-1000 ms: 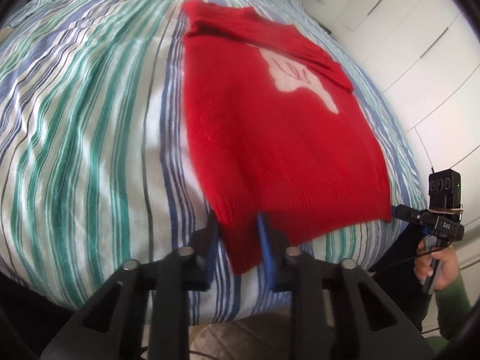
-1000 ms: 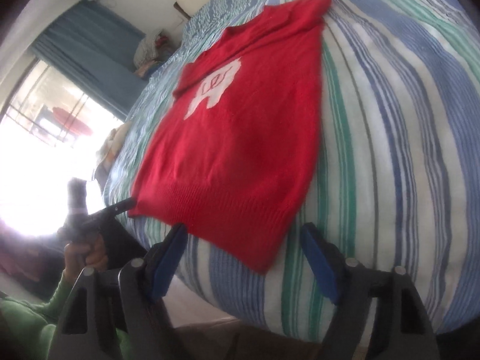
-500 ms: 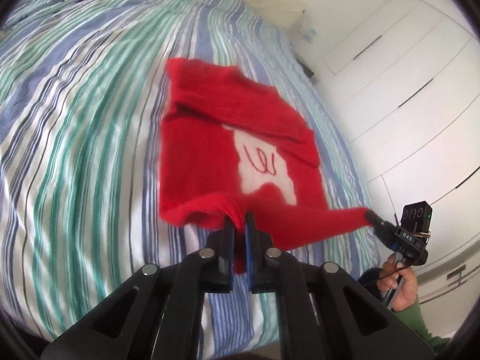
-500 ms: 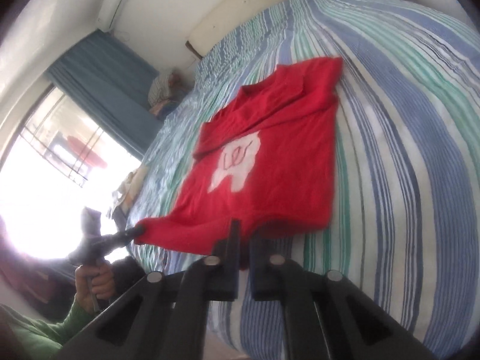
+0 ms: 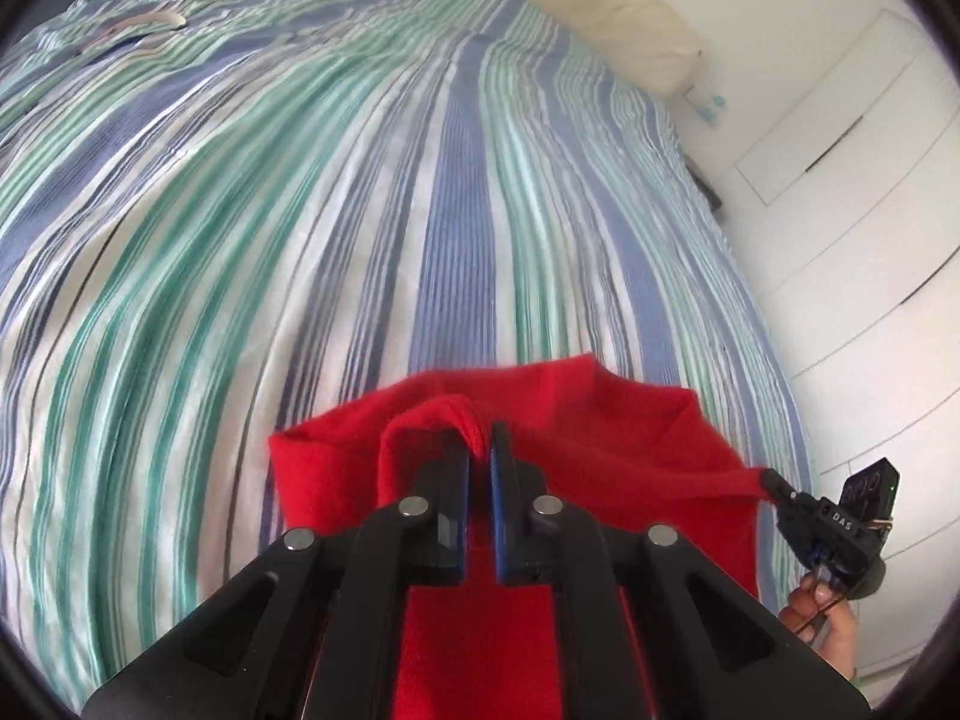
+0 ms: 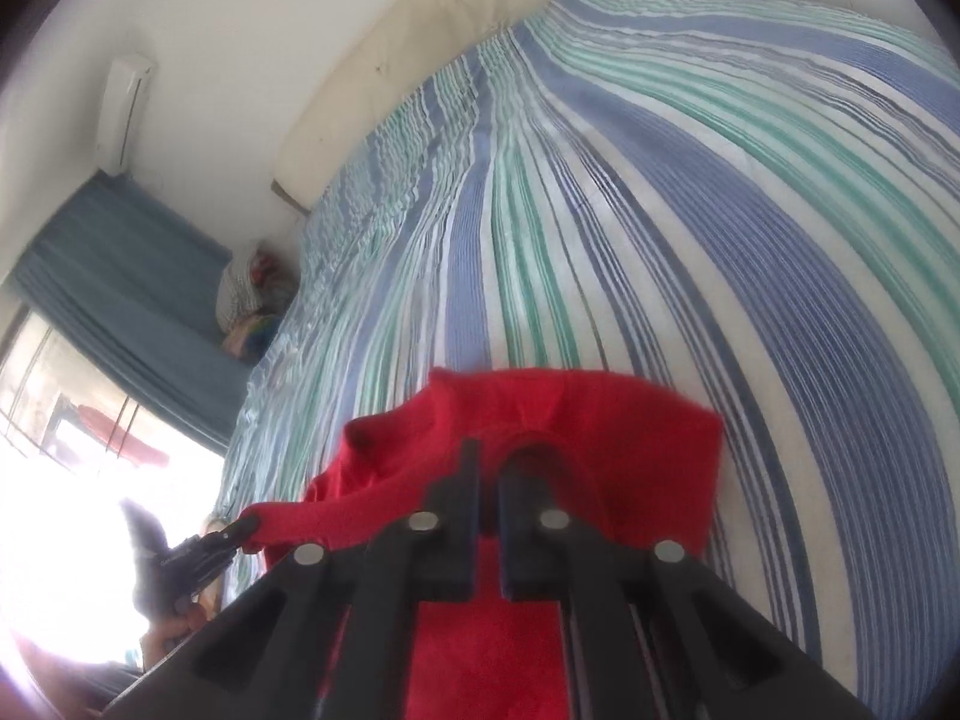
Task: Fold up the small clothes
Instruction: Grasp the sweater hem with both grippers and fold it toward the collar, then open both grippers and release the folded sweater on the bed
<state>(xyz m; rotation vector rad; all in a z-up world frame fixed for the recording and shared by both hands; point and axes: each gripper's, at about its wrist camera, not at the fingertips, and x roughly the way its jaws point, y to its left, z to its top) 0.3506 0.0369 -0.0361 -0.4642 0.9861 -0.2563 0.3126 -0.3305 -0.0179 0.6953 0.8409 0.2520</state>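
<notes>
A red sweater (image 5: 606, 420) lies on the striped bed (image 5: 300, 240), with its lower part lifted and doubled forward over the rest. My left gripper (image 5: 480, 441) is shut on one corner of the hem. The right gripper (image 5: 772, 482), in a hand at the right edge, pinches the other corner, and the hem stretches taut between them. In the right wrist view my right gripper (image 6: 489, 462) is shut on the red sweater (image 6: 636, 450), and the left gripper (image 6: 247, 523) holds the far corner at the left. The white motif is hidden.
Striped bedding (image 6: 660, 210) spreads wide beyond the sweater. A cream headboard cushion (image 5: 600, 12) runs along the far end. White wardrobe doors (image 5: 870, 192) stand to the right. A blue curtain (image 6: 120, 276), a bright window and a bundle of clothes (image 6: 252, 294) lie to the left.
The right gripper closed on the hem's corner. Both grippers lifted the hem and carried it forward over the sweater, covering the white motif.
</notes>
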